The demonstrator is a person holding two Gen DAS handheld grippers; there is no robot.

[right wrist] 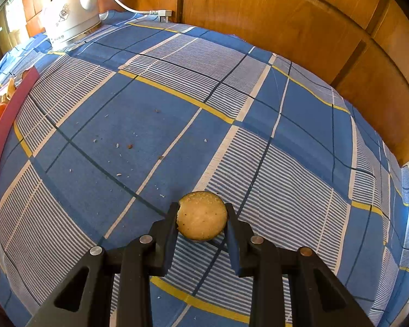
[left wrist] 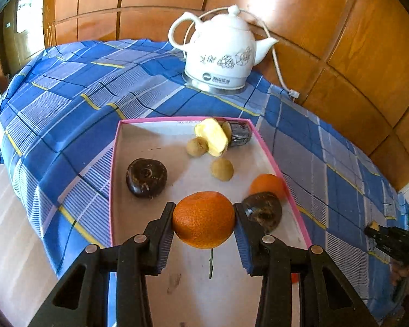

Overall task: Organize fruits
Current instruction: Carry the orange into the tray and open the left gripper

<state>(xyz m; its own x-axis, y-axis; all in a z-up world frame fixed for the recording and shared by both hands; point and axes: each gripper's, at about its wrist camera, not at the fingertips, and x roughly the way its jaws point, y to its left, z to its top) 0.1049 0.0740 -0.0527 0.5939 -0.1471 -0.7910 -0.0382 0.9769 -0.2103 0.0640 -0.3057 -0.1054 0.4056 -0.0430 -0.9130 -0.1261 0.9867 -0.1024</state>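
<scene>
My left gripper (left wrist: 204,219) is shut on an orange (left wrist: 204,218), held above the near part of a pink-rimmed white box (left wrist: 139,121). Inside the box lie a second orange (left wrist: 267,185), two dark brown fruits (left wrist: 146,177) (left wrist: 264,209), two small tan round fruits (left wrist: 222,169) (left wrist: 196,146), a pale yellow cut piece (left wrist: 212,136) and a dark-skinned chunk (left wrist: 240,133). My right gripper (right wrist: 201,216) is shut on a round yellow cut piece with a dark rind (right wrist: 201,215), low over the blue checked cloth (right wrist: 177,109). It also shows at the right edge of the left wrist view (left wrist: 390,238).
A white ceramic kettle (left wrist: 220,51) on its base stands behind the box, its cord (left wrist: 278,65) running to a plug by the wooden wall panels (left wrist: 340,41). Crumbs (right wrist: 128,145) dot the cloth. The box's pink edge (right wrist: 2,125) borders the right wrist view's left side. Floor (left wrist: 2,218) lies left.
</scene>
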